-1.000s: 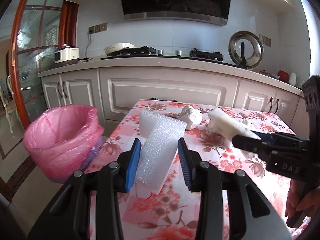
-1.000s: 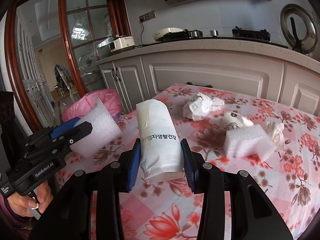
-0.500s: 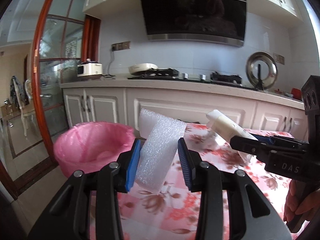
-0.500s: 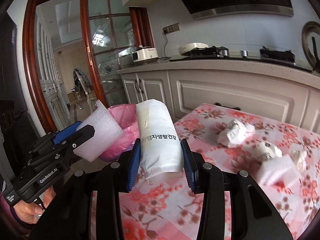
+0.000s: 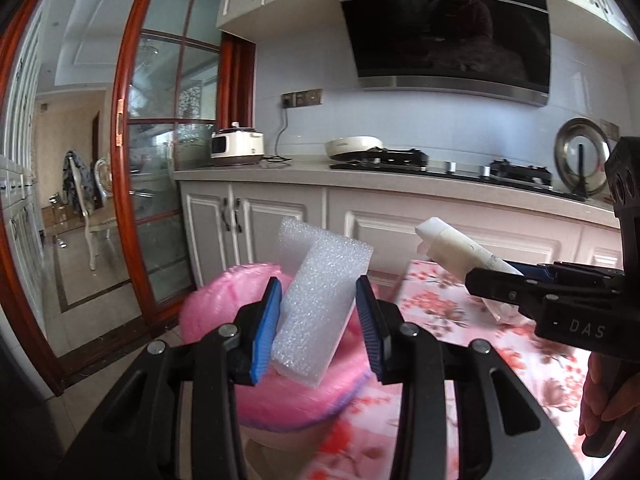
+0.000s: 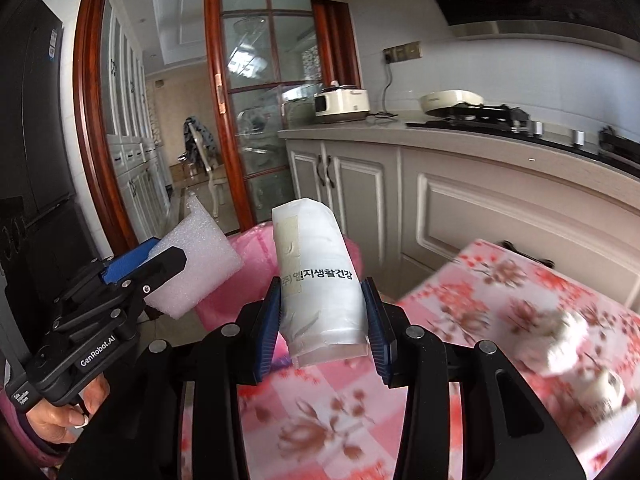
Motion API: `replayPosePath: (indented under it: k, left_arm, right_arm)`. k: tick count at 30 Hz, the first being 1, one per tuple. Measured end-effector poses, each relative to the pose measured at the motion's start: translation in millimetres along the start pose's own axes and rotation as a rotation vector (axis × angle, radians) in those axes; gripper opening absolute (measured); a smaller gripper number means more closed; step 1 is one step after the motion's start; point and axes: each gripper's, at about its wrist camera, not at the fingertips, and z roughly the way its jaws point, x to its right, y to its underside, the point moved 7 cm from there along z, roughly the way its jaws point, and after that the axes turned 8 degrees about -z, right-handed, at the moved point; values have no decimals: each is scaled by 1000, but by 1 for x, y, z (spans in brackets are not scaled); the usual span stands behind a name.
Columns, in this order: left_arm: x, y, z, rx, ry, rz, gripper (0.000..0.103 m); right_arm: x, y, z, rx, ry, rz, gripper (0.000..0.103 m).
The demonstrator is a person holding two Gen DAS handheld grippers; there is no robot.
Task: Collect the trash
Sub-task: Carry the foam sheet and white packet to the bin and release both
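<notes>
In the left wrist view, the left gripper (image 5: 318, 322) is pinching one white foam block (image 5: 320, 304) between its blue pads, part-spread to the block's width, holding it tilted in front of the pink-lined trash bin (image 5: 212, 312). Beside it, the right gripper (image 5: 504, 288) is clamping one white wrapped packet (image 5: 452, 250) above the floral tablecloth (image 5: 440, 304).

In the right wrist view, the right gripper (image 6: 324, 320) is squeezing the packet (image 6: 320, 280), printed with Korean lettering, before the bin (image 6: 256, 252). The left gripper (image 6: 160, 262) is gripping the foam (image 6: 196, 264) at left. Blurred white scraps (image 6: 568, 340), too smeared to count, are lying on the tablecloth (image 6: 460, 320).
</notes>
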Motion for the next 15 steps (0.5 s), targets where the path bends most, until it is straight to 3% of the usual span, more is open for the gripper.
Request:
replayPosePath:
  k: [7, 15]
  left_arm:
    - [-35, -14, 39, -4, -49, -16, 37]
    - [-68, -8, 90, -52, -76, -50, 37]
  right_arm:
    - [-11, -23, 52, -13, -35, -22, 39]
    - [-7, -25, 106, -63, -67, 3, 39]
